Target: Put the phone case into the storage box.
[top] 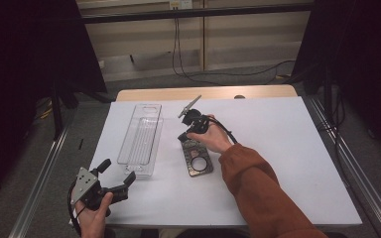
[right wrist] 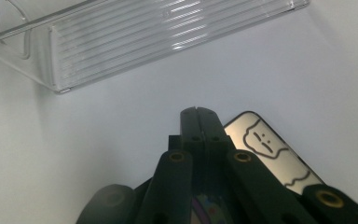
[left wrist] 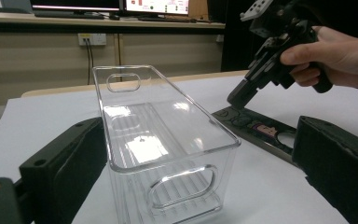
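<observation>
Right gripper (top: 184,137) has its fingers pressed together, tip down on the dark card (top: 197,158), while the left gripper (top: 117,171) sits spread wide facing the clear bin (top: 141,139).

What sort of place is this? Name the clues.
Probably a lab or recording room: a table under white paper, black curtains at the sides, loose cables on the floor, and monitors on a back counter.

Glossy clear ribbed plastic bin (left wrist: 168,140) on a smooth matt white tabletop (top: 278,148).
</observation>
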The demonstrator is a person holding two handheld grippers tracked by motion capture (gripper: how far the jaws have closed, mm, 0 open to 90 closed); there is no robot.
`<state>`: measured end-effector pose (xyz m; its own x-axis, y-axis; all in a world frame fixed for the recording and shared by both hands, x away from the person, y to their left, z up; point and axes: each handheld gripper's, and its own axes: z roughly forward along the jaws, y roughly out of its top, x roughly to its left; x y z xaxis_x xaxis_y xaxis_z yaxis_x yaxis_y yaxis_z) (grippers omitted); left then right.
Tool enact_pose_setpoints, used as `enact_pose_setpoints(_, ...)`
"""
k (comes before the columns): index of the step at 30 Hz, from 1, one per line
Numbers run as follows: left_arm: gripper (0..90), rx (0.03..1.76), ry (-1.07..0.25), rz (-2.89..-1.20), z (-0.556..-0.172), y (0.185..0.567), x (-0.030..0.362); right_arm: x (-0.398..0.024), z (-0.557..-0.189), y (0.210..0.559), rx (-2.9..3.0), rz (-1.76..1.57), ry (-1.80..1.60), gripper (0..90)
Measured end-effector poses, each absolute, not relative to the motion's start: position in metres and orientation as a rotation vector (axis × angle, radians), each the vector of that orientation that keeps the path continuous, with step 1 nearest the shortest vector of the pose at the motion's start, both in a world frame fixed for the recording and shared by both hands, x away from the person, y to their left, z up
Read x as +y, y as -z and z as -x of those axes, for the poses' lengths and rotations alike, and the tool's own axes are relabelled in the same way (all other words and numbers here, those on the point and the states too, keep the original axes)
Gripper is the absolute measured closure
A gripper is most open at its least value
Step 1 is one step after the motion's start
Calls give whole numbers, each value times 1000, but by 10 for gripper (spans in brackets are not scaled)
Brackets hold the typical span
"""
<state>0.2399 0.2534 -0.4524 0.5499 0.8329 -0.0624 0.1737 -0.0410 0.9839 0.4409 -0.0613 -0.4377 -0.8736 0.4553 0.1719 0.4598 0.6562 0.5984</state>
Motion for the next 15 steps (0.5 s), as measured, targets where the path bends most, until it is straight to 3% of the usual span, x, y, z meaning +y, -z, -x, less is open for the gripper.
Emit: enact_pose_setpoints(15, 33, 899, -659, -1552, -241, 453, 254, -48, -455, 459, -2871, 833, 932, 900)
